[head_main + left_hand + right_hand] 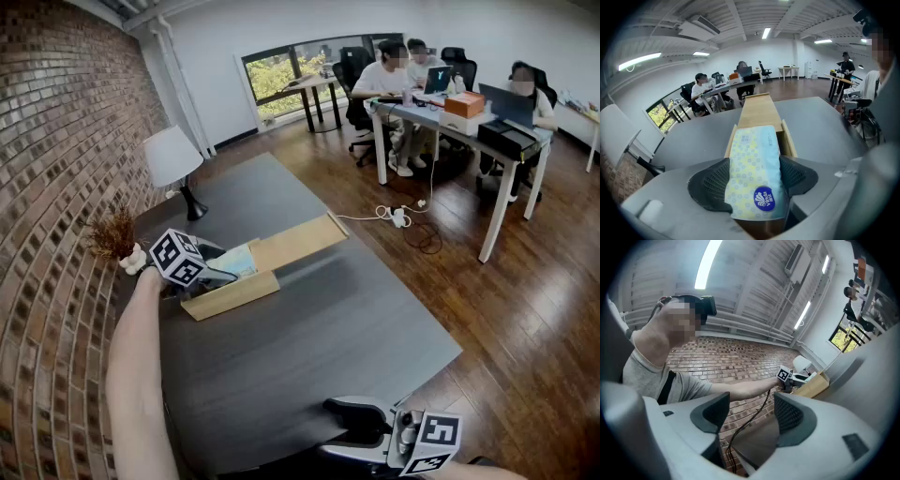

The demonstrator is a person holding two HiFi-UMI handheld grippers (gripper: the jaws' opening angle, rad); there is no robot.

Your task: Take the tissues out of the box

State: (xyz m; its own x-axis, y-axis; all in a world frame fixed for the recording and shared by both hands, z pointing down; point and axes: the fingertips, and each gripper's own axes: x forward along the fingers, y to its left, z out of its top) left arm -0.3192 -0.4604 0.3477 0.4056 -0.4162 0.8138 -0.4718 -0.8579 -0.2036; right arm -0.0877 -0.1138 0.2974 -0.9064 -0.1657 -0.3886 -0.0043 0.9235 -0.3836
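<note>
Head view. At 9 o'clock, the left gripper (223, 272) down in the open box (234, 293), made of wood, on the grey table (309, 347). Blue and yellow tissue pack (242, 259) right at its tips. White lamp (172, 155) at 11 o'clock, near the brick wall (56, 187). At 6 o'clock, the right gripper (342, 427), by the near table edge, well apart from the box.

Left gripper view. Jaws pressed on the tissue pack, one on each side of its near end. Pack lying along the box, round blue sticker at 6 o'clock.

Right gripper view. Jaws wide apart, nothing between them. Only brick wall and a dark cable (754, 414) behind. Left gripper and box small at 3 o'clock.
</note>
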